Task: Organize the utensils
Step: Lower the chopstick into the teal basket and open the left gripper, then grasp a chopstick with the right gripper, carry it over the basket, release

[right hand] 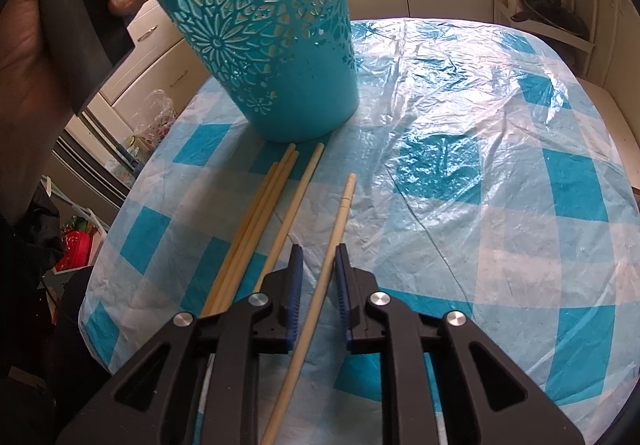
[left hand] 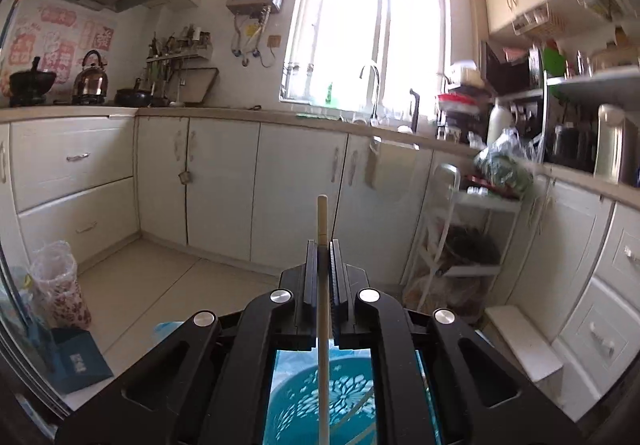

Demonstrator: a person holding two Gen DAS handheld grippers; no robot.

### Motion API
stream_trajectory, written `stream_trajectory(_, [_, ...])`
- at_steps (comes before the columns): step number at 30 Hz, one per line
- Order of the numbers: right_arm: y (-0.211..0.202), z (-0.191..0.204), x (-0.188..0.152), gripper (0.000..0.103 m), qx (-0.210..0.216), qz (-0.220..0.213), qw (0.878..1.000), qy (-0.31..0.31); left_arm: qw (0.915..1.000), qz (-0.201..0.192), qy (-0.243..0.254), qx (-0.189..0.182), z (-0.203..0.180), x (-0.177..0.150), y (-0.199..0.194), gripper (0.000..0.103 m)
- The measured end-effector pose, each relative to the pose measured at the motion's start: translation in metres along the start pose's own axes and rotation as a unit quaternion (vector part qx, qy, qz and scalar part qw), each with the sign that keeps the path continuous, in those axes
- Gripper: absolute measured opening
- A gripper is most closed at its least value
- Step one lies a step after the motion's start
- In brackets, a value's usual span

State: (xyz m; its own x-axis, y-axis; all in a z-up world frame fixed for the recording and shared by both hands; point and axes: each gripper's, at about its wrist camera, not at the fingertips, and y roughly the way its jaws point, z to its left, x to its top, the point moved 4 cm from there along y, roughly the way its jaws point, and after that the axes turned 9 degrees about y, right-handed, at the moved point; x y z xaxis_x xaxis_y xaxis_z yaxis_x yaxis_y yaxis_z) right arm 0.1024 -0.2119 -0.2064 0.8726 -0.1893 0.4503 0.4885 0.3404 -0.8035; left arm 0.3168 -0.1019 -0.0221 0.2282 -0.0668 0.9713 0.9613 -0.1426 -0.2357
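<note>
My left gripper is shut on a pale wooden chopstick that stands upright over the teal cut-out basket seen below the jaws. In the right wrist view the same basket stands on the table, which has a blue-and-white checked cover. My right gripper is open low over the table, its fingers on either side of one pale chopstick that lies flat. Several more chopsticks lie to its left, pointing at the basket's base.
A hand holding the left gripper's handle is at upper left beside the basket. White cabinets, a white shelf rack, a blue box and a plastic jar stand around the floor.
</note>
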Motion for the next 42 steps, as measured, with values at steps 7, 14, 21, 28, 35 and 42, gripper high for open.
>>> stream_trajectory(7, [0.001, 0.002, 0.0, 0.017, -0.005, 0.005, 1.0, 0.0, 0.9961, 0.078, 0.033, -0.024, -0.006, -0.025, 0.003, 0.008])
stream_trajectory(14, [-0.001, -0.006, 0.002, 0.014, 0.003, 0.013, 1.0, 0.027, 0.9948, 0.096, 0.016, -0.032, 0.015, -0.037, -0.039, 0.044])
stream_trajectory(21, [0.003, 0.029, -0.01, 0.009, -0.129, -0.013, 0.986, -0.108, 0.9941, 0.102, -0.001, -0.037, 0.037, -0.045, -0.082, 0.052])
stream_trajectory(28, [-0.009, 0.001, -0.005, 0.006, -0.04, 0.003, 0.999, 0.032, 0.9914, 0.126, -0.011, -0.034, 0.049, -0.058, -0.108, 0.057])
stream_trajectory(35, [-0.06, -0.011, 0.001, 0.006, 0.048, -0.04, 0.992, 0.114, 0.9879, 0.146, -0.027, -0.046, 0.055, -0.074, -0.119, 0.06])
stream_trajectory(42, [-0.113, 0.01, 0.049, 0.006, 0.113, -0.129, 0.978, 0.121, 0.9851, 0.16, -0.04, -0.049, 0.061, -0.087, -0.124, 0.061])
